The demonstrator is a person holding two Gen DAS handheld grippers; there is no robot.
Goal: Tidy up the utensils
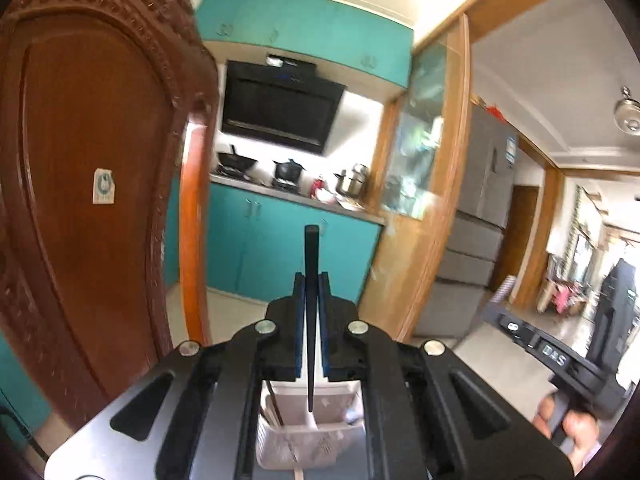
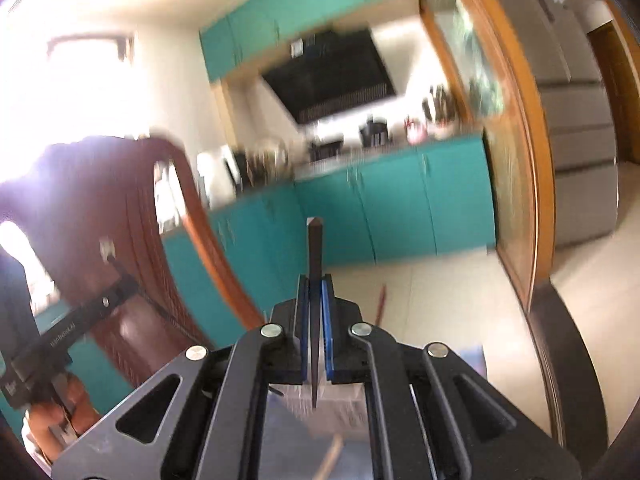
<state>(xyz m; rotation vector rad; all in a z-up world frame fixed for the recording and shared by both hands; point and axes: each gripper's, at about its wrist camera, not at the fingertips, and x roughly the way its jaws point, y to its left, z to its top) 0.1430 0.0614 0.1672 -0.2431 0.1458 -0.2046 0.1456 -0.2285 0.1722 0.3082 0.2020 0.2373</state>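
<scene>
My left gripper [image 1: 311, 280] is shut on a black chopstick [image 1: 311, 252] that stands upright between the blue pads, its thick end up and its thin tip pointing down over a white utensil basket [image 1: 280, 440] seen below the jaws. My right gripper [image 2: 315, 284] is shut on a dark brown chopstick [image 2: 315, 248], also upright, its tip above the same white basket [image 2: 340, 404], which is blurred. The right gripper also shows in the left wrist view [image 1: 536, 344], held in a hand. The left gripper shows in the right wrist view [image 2: 80, 320].
A carved wooden chair back [image 1: 88, 160] stands close on the left. Teal kitchen cabinets [image 1: 280, 248], a black range hood [image 1: 280, 108], pots on the counter and a grey fridge [image 1: 476, 232] lie ahead. A wooden utensil handle [image 2: 330, 456] lies below the right gripper.
</scene>
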